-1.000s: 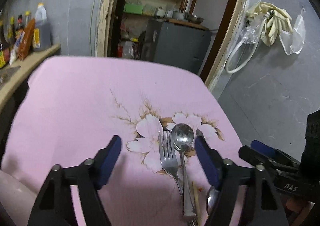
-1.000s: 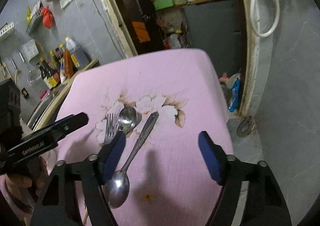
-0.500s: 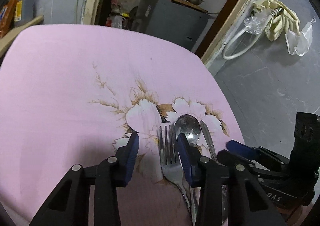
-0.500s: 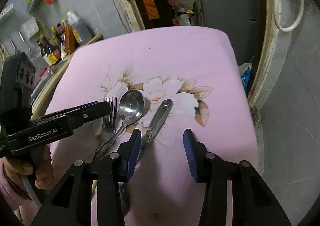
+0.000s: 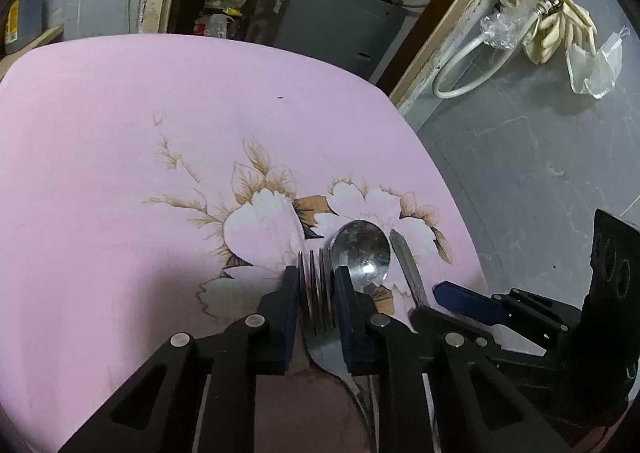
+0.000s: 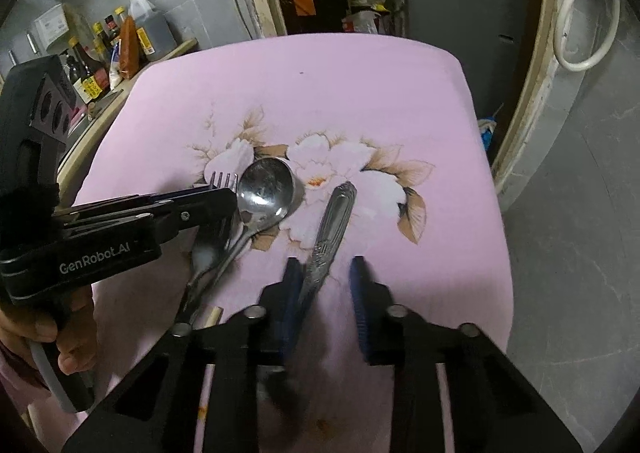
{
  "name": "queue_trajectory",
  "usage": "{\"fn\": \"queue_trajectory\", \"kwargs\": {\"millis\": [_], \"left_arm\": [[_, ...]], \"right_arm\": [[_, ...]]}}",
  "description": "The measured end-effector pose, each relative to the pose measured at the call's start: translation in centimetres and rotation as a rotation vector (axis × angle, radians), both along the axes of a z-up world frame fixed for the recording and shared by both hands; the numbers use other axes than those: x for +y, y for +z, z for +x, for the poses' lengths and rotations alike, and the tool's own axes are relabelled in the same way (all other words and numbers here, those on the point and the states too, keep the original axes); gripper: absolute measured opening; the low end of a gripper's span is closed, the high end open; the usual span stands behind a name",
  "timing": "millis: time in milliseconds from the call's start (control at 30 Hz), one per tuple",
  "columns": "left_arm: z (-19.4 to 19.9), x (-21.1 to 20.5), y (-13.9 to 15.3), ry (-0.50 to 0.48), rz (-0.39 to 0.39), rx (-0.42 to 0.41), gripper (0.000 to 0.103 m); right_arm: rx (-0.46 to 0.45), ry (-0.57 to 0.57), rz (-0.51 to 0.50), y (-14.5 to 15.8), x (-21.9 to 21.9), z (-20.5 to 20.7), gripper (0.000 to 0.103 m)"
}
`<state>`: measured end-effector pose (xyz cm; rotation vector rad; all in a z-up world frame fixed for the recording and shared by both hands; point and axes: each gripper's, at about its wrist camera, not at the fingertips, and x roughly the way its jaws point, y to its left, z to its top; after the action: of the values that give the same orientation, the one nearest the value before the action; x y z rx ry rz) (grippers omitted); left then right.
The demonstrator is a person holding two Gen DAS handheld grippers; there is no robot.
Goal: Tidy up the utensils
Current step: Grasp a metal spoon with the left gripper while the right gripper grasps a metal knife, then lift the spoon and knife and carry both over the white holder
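A steel fork (image 5: 318, 307) lies on the pink flowered cloth (image 5: 120, 157), tines away from me. My left gripper (image 5: 316, 279) is shut on the fork's head. A spoon (image 5: 362, 255) lies just right of the fork, bowl up. In the right wrist view the fork (image 6: 208, 249) and spoon (image 6: 264, 193) lie side by side under the left gripper (image 6: 224, 199). A second spoon's ornate handle (image 6: 332, 225) runs between the fingers of my right gripper (image 6: 326, 273), touching the left pad; the jaws stand partly open around it.
The cloth's right edge (image 6: 492, 189) drops to a grey floor. Sauce bottles (image 6: 120, 45) stand on a wooden shelf at the left. A wooden stick end (image 6: 212, 315) lies near the fork handle. A doorway with a grey cabinet (image 5: 332, 29) is behind.
My left gripper has come down and closed on the fork's head. My right gripper has narrowed and moved down over the second spoon's handle.
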<state>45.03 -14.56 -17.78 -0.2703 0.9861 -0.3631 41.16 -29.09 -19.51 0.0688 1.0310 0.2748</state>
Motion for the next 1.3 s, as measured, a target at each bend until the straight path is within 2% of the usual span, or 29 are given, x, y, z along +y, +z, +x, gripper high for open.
{"fn": "queue_trajectory", "kwargs": {"millis": [67,133,300,433,600,833,1100,1167,1300], "left_arm": [[-0.3,-0.2,0.1,-0.004,0.018,-0.002,0.016],[-0.5,-0.2,0.3,-0.005,0.026,-0.004,0.011],[-1.3,0.1,0.6,-0.001,0.031,0.012,0.01],[-1.8,0.2,0.9,-0.008,0.023,0.018,0.005],[-2.1,0.0,1.3,-0.021,0.04,0.021,0.003],[-2.0,0.2,1.2,-0.014,0.034,0.043,0.003],[-1.6,0.2,0.9,-0.011,0.026,0.062,0.003],[-1.5,0.1,0.9,-0.014,0.024,0.066,0.003],[-1.4,-0.1,1.1,-0.028,0.041,0.072,0.003]], "right_arm": [[0.021,-0.012,0.025,-0.2,-0.9,-0.1,0.009],[0.036,-0.019,0.048,-0.5,-1.6,-0.4,0.008],[0.063,-0.016,0.073,-0.7,-2.7,-1.8,0.008],[0.1,-0.015,0.125,-1.0,-3.3,-2.1,0.008],[0.159,-0.012,0.216,-1.9,-4.3,-0.6,0.008],[0.202,0.044,0.215,-2.5,-3.5,1.7,0.016],[0.269,0.034,0.287,-3.4,-4.3,3.5,0.015],[0.279,0.033,0.277,-3.6,-4.2,3.8,0.006],[0.288,0.038,0.296,-3.5,-3.6,3.8,0.002]]}}
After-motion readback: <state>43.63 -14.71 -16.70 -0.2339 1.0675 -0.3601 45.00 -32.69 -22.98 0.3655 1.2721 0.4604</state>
